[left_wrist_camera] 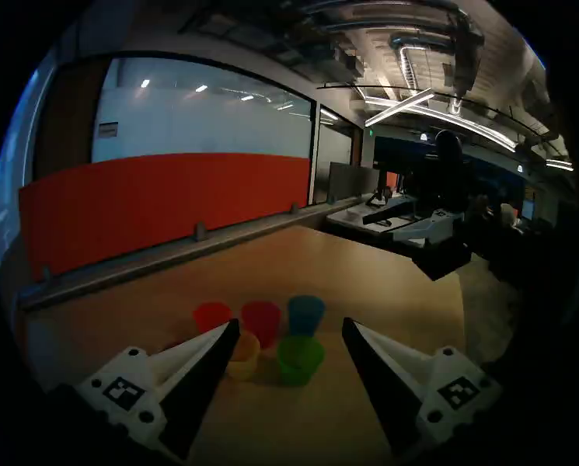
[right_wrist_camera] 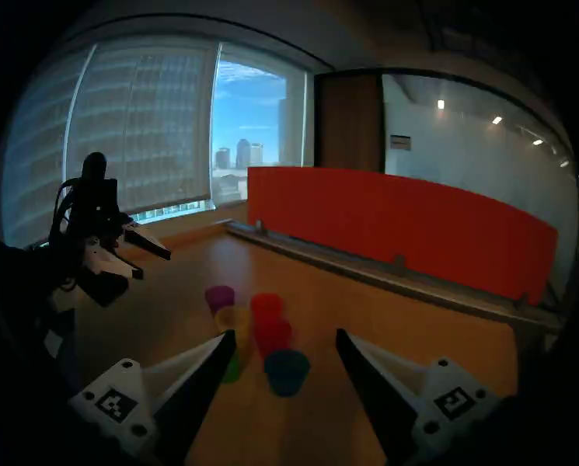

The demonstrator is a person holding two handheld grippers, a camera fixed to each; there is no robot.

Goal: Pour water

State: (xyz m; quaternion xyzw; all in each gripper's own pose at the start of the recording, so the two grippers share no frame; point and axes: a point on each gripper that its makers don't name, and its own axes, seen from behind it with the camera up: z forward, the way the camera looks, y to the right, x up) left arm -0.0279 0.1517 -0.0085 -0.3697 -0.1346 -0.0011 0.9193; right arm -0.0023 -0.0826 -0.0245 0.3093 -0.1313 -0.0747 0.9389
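Several small plastic cups stand bunched on the wooden table [left_wrist_camera: 367, 279]. In the left gripper view I see an orange-red cup [left_wrist_camera: 211, 314], a red cup [left_wrist_camera: 261, 320], a blue cup [left_wrist_camera: 305, 312], a yellow cup [left_wrist_camera: 245, 354] and a green cup [left_wrist_camera: 298, 359]. My left gripper [left_wrist_camera: 289, 332] hovers open just short of them, holding nothing. The right gripper view shows a purple cup [right_wrist_camera: 220, 297], a yellow cup [right_wrist_camera: 232, 318], two red cups [right_wrist_camera: 272, 334] and a blue cup [right_wrist_camera: 287, 370]. My right gripper [right_wrist_camera: 284, 342] is open above the blue cup, empty.
A red partition [left_wrist_camera: 165, 198] with a metal rail runs along the table's far edge. The other gripper [left_wrist_camera: 421, 227] is held over the table's right end; in the right gripper view it sits at far left [right_wrist_camera: 110, 260]. Windows [right_wrist_camera: 134, 140] lie behind it.
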